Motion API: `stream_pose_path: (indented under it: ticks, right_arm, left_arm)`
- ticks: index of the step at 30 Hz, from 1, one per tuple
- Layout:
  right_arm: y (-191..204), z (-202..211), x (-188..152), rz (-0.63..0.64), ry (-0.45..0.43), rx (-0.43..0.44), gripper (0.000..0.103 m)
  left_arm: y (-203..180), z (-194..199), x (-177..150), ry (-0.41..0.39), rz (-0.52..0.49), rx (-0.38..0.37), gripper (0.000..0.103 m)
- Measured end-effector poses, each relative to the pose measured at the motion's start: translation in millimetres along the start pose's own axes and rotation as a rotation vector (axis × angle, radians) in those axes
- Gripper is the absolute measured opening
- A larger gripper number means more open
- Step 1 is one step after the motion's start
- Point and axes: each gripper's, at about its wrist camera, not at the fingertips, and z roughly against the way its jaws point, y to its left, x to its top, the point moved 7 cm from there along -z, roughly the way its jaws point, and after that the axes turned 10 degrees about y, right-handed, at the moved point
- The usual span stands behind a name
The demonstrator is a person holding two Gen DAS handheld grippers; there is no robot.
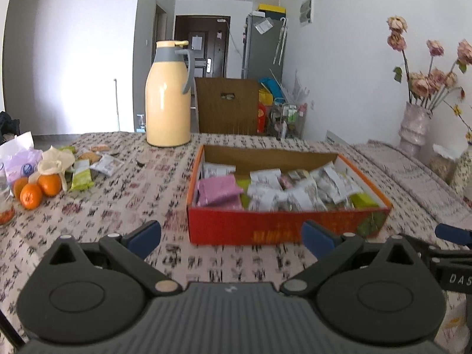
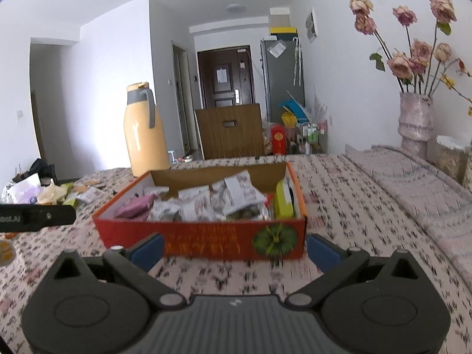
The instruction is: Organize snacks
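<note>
A red cardboard box (image 1: 265, 227) (image 2: 206, 240) stands on the patterned tablecloth, holding several wrapped snacks: white packets (image 1: 274, 190) (image 2: 236, 191), a pink one (image 1: 216, 188) (image 2: 134, 208) and green ones (image 1: 364, 200) (image 2: 283, 200). More loose snacks (image 1: 85, 168) (image 2: 88, 193) lie at the far left of the table. My left gripper (image 1: 231, 237) is open and empty, just in front of the box's near left corner. My right gripper (image 2: 234, 247) is open and empty, close to the box's near wall.
A yellow thermos jug (image 1: 168, 97) (image 2: 144, 135) stands behind the box. Oranges (image 1: 38, 188), a jar (image 1: 6, 203) and a purple bag (image 1: 20, 165) sit at the left edge. A vase of dried roses (image 1: 414, 126) (image 2: 414, 121) stands at the right, by a folded cloth (image 2: 419, 183). A wooden chair (image 1: 227, 106) is behind the table.
</note>
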Motion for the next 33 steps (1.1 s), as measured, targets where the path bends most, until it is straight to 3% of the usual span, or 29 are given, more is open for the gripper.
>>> stream_pose_path:
  ticks: [13,33]
  right_arm:
    - [1,22,-37,-0.009,0.044,0.003,0.103]
    - [0,24,-54,-0.017,0.079,0.003,0.103]
  left_arm:
    - [-4,15,-41,0.049,-0.024,-0.022,0.103]
    - [-9,14,-62,0.103,-0.035,-0.039,0.103]
